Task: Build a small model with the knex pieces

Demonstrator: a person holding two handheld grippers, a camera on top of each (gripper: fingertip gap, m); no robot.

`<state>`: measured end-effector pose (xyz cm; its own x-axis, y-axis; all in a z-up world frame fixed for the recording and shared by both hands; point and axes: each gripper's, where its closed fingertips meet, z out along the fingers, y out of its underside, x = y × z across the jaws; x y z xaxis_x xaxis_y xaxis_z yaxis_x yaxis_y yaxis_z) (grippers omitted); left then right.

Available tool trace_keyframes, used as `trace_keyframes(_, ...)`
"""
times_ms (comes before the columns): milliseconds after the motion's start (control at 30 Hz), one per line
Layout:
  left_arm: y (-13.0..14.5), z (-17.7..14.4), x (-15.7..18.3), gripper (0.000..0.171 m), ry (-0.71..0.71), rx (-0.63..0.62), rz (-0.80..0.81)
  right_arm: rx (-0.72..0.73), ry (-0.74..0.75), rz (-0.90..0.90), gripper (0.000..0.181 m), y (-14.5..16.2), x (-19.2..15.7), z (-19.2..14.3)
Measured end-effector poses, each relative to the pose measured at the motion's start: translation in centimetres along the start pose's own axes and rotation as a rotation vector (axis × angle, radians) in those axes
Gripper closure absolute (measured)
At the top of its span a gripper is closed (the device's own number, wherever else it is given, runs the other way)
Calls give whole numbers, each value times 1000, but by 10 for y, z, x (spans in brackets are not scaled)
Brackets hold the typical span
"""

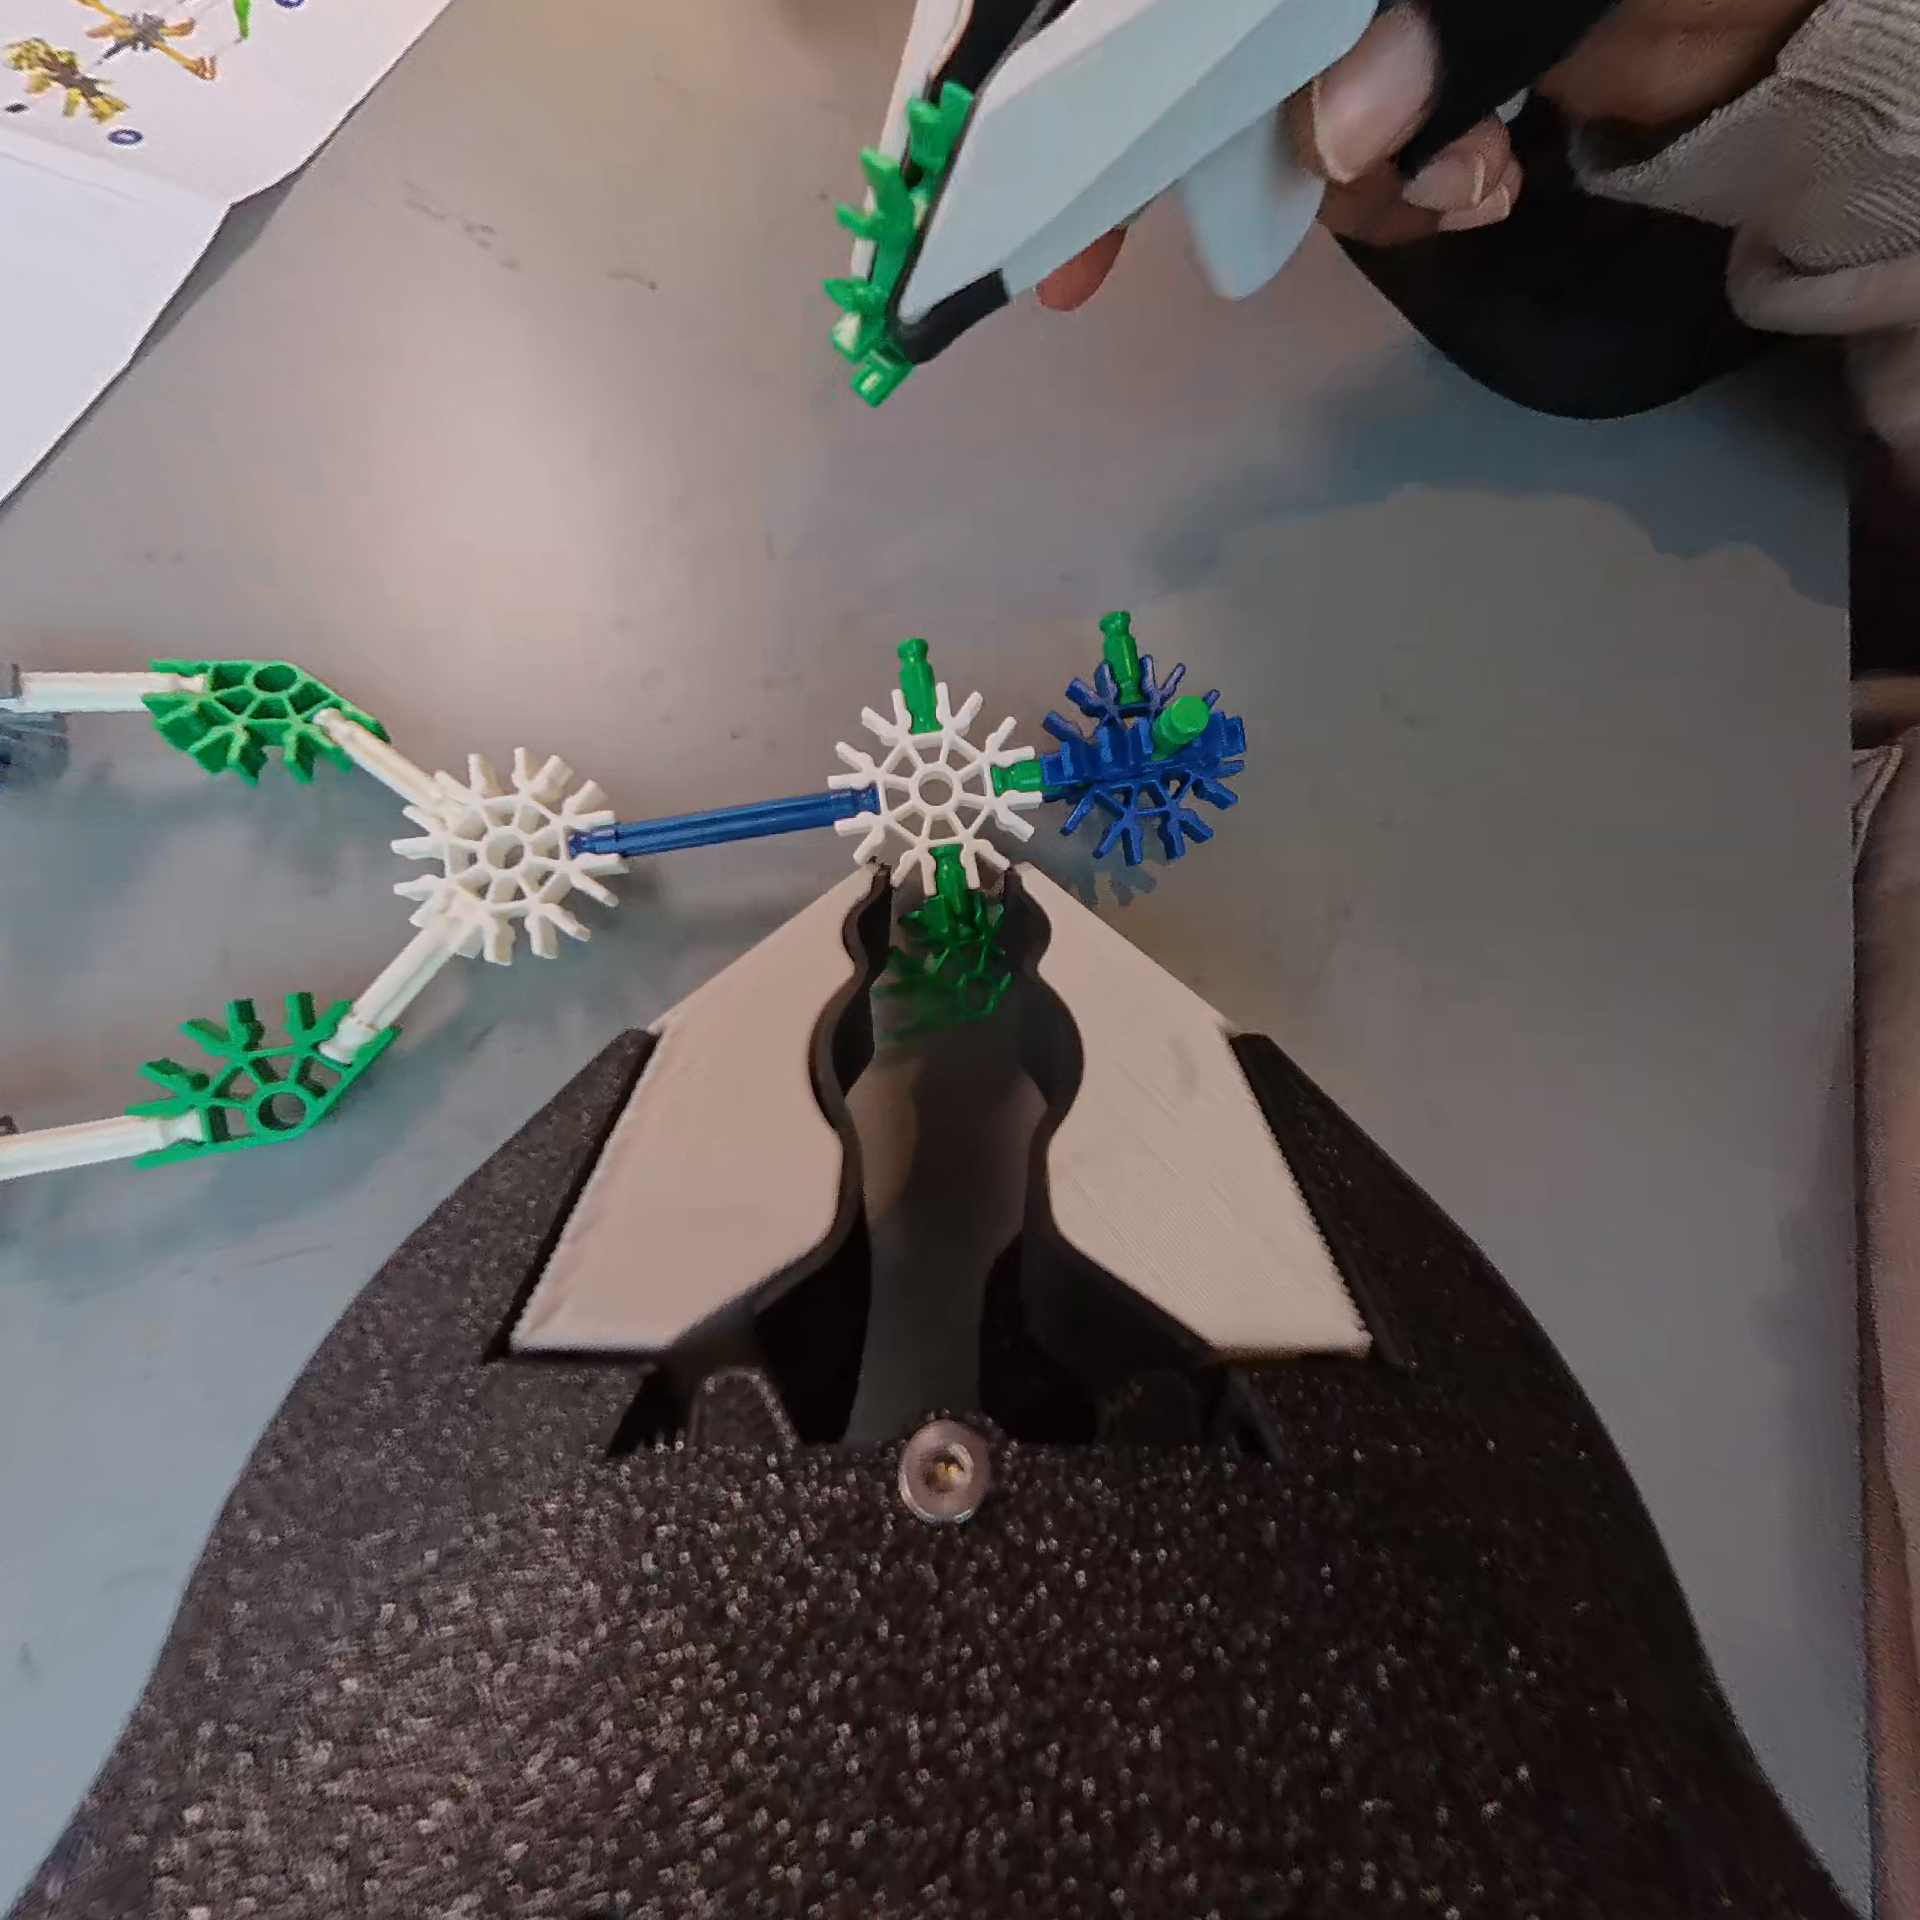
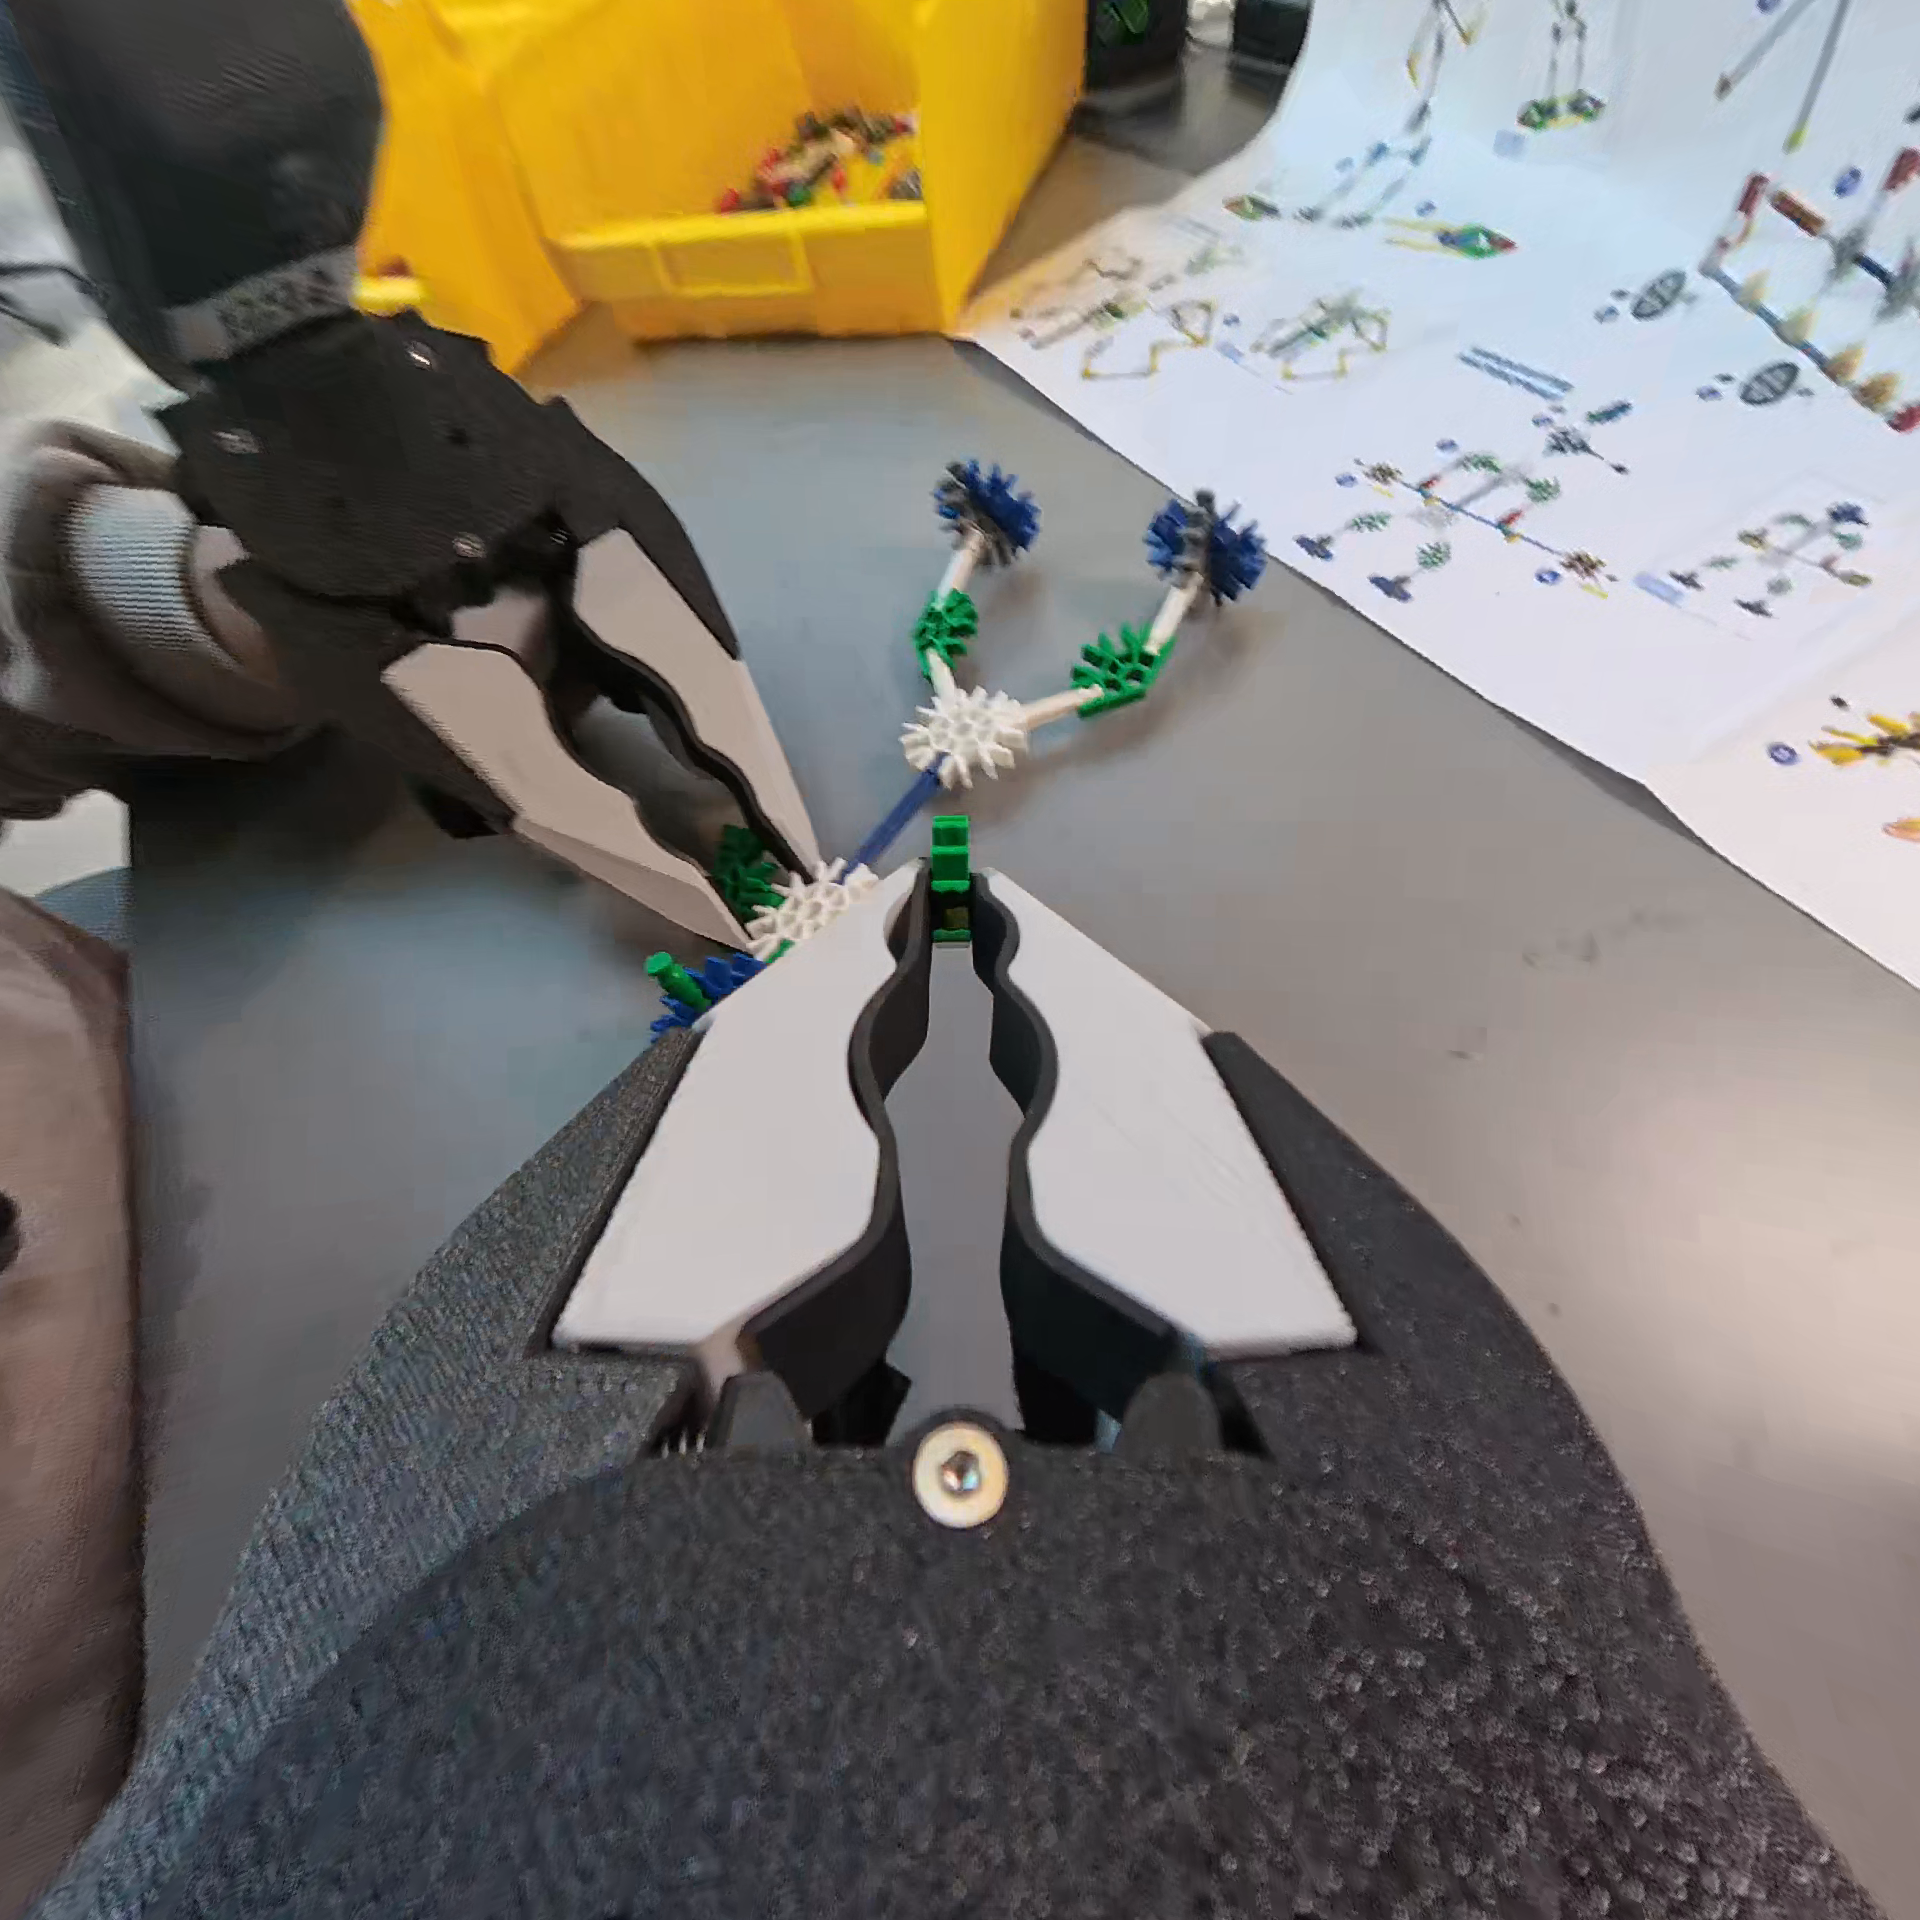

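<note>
Tongs at left [image 1: 940, 883] straddle the green connector [image 1: 948, 961] below the white hub [image 1: 932, 792], steadying it; right tongs [image 2: 948, 883] pinch another green connector [image 2: 949, 847], raised above the hub.

L claw [image 1: 943, 883] parted; R claw [image 2: 950, 894] clamped

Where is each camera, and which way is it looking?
Left wrist view: sits on the left gripper, looking down at the toy model on the table; its jaws straddle a green connector; the right gripper and a hand show above.
Right wrist view: sits on the right gripper, looking across the table towards a yellow bin; left gripper shows.
Both share the model and both grippers.
</note>
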<state>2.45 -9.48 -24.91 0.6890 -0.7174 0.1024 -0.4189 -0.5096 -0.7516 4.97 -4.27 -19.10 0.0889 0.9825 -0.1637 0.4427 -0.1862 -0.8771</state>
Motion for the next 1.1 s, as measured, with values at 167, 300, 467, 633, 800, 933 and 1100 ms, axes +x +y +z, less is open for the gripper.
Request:
trace_keyframes(167, -19, -27, -3, 150, 147, 137, -70, 128, -221, -15, 176, -29, -27, -3)
trace_keyframes(300, -38, -48, -1, 150, 265, 276, -121, 123, -333, -33, 176, -37, -41, 4)
trace_keyframes(467, -23, -36, 3, 150, 245, 178, -42, 32, -407, -109, 176, -29, -53, 17)
trace_keyframes(633, -20, -33, 6, 150, 234, 164, -5, -75, -431, -159, 176, -8, -56, 28)
trace_keyframes(800, -10, -28, 9, 137, 203, 98, 77, -132, -468, -114, 176, 5, -57, 33)
trace_keyframes(933, 6, -21, 2, 136, 130, 4, 160, -254, -450, -75, 176, 25, -49, 37)
trace_keyframes(1100, 13, -16, -4, 136, 14, -45, 317, -312, -447, -114, 176, 35, -51, 39)
